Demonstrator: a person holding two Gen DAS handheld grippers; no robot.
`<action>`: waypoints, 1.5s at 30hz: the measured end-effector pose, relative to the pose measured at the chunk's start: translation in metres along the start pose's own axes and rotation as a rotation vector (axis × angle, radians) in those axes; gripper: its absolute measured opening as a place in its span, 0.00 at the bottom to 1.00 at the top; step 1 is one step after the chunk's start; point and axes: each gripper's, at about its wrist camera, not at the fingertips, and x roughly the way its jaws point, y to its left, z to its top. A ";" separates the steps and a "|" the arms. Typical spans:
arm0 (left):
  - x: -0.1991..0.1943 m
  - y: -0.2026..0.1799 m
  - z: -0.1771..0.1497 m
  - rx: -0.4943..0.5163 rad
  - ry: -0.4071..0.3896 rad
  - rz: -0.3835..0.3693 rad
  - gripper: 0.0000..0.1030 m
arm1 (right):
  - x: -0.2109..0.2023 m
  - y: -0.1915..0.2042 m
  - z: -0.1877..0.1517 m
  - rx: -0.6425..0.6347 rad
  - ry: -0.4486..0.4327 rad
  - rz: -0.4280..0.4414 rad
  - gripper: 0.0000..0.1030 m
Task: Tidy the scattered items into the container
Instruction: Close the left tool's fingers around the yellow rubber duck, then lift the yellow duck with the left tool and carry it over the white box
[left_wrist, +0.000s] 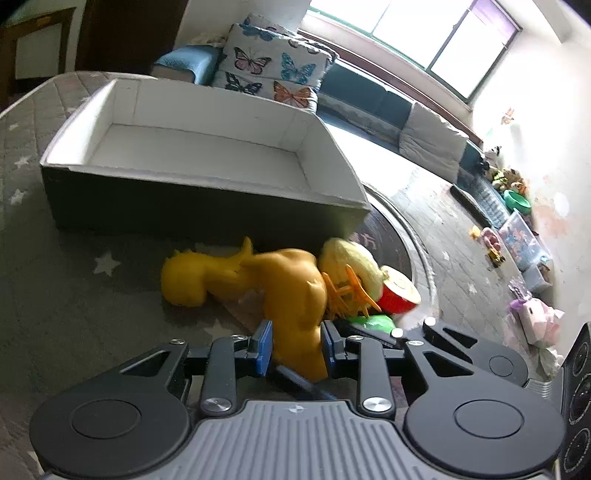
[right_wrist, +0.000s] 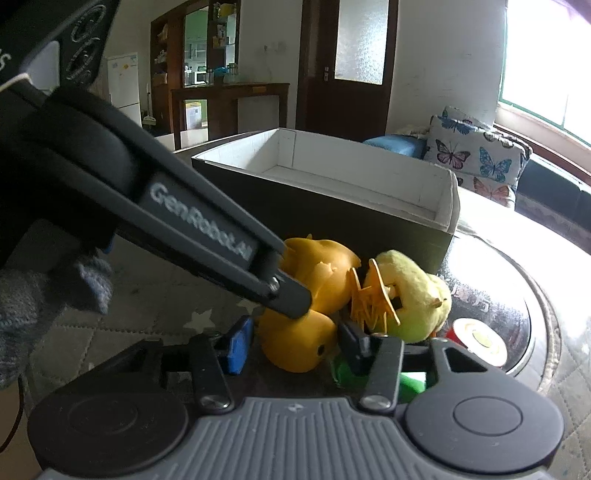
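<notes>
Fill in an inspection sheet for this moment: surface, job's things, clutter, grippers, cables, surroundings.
Surface: grey quilted mat with white stars, over a dark round table.
Job's things: box, nothing seen inside; orange rubber chicken lying in front of it; plush chick, red-sided round thing and green thing beside it.
Clutter: nothing else seen on the mat.
Grippers: left gripper closed on the rubber chicken; right gripper open around the chicken's other end.
Cables: nothing seen.
Surroundings: butterfly cushion, window, toys along the wall, door.
</notes>
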 end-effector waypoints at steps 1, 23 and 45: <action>-0.001 0.001 0.002 -0.005 -0.007 0.004 0.29 | 0.000 -0.001 0.000 0.009 0.001 0.003 0.49; 0.015 0.019 0.012 -0.220 0.002 -0.082 0.35 | -0.034 -0.016 -0.013 0.082 -0.001 0.090 0.46; 0.032 0.011 0.007 -0.284 0.005 -0.056 0.37 | -0.027 -0.007 -0.009 0.057 0.022 0.073 0.45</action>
